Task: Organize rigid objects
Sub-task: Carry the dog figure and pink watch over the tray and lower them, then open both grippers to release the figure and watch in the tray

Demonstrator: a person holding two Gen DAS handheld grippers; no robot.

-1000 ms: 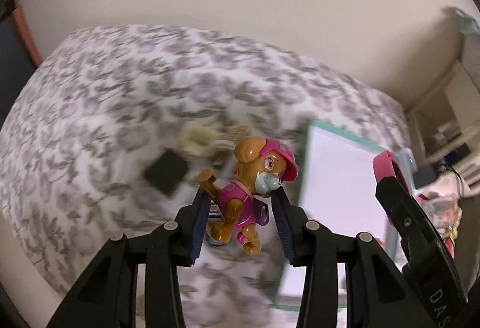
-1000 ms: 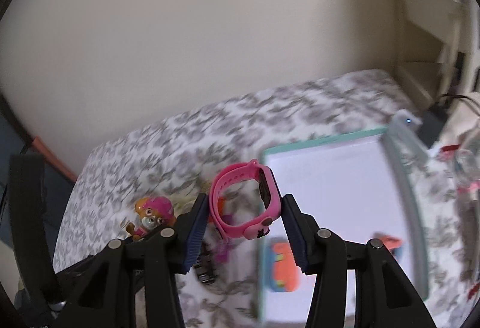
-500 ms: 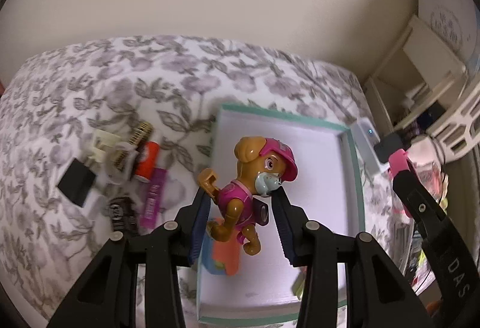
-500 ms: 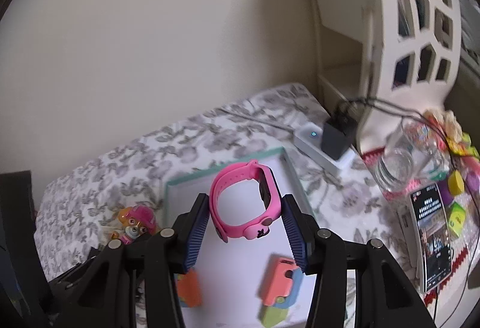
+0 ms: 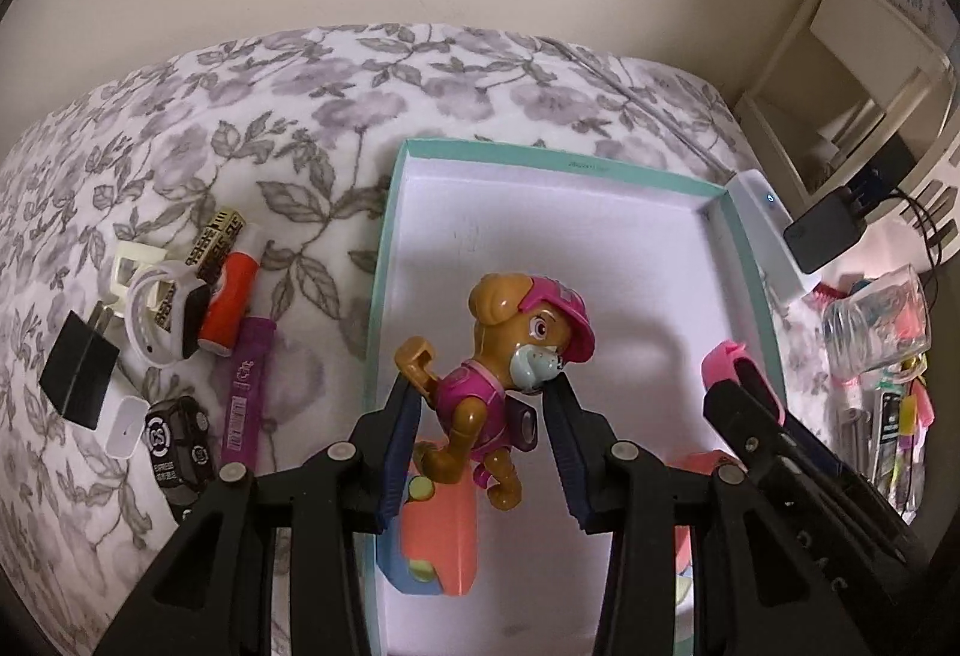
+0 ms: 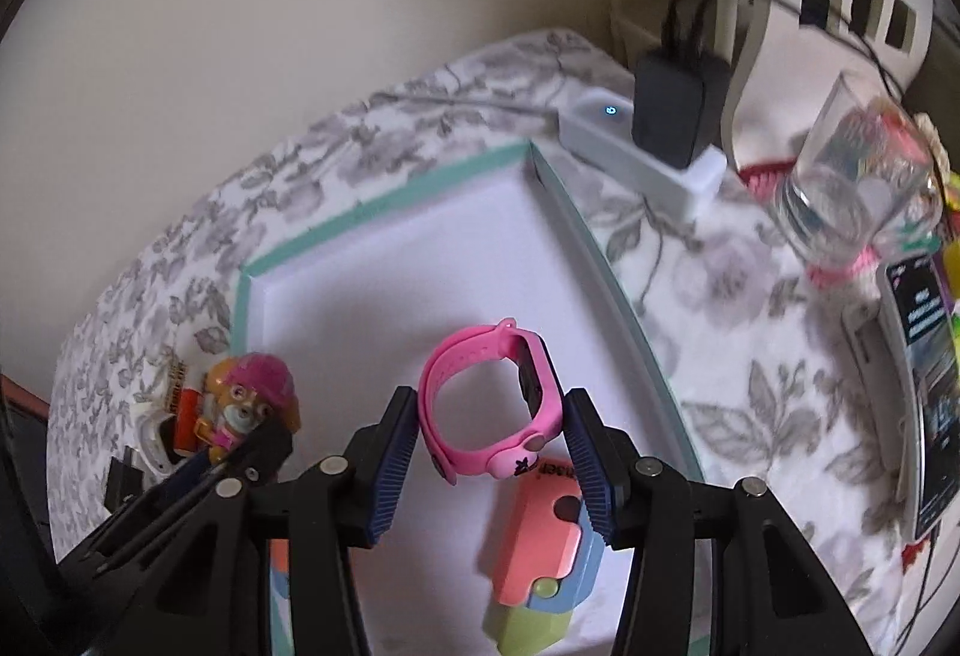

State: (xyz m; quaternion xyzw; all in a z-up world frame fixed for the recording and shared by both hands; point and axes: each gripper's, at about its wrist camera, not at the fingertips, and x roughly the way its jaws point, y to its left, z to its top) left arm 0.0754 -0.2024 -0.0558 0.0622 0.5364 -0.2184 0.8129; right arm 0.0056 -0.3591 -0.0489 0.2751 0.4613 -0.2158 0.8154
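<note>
My left gripper [image 5: 480, 428] is shut on a brown toy dog with a pink cap [image 5: 510, 362], held above the near left part of a white box with a teal rim [image 5: 600, 164]. My right gripper [image 6: 489, 452] is shut on a pink kids' watch [image 6: 480, 404], hanging over the same box [image 6: 384, 206]. The dog [image 6: 249, 404] shows at the left of the right wrist view, and the pink watch [image 5: 744, 374] at the right of the left wrist view. Orange and blue erasers [image 5: 438, 542] [image 6: 549, 542] lie on the box floor under the grippers.
Left of the box on the floral cloth lie a white watch [image 5: 162, 314], an orange tube [image 5: 231, 308], a purple stick [image 5: 246, 392], a black plug [image 5: 78, 368] and a black toy car [image 5: 177, 446]. A power strip [image 6: 642, 158], a glass [image 6: 852, 176] and a phone [image 6: 924, 386] sit right.
Both grippers moved right and down, from over the cloth and small items to above the box. The box now looms larger. Each still holds its object.
</note>
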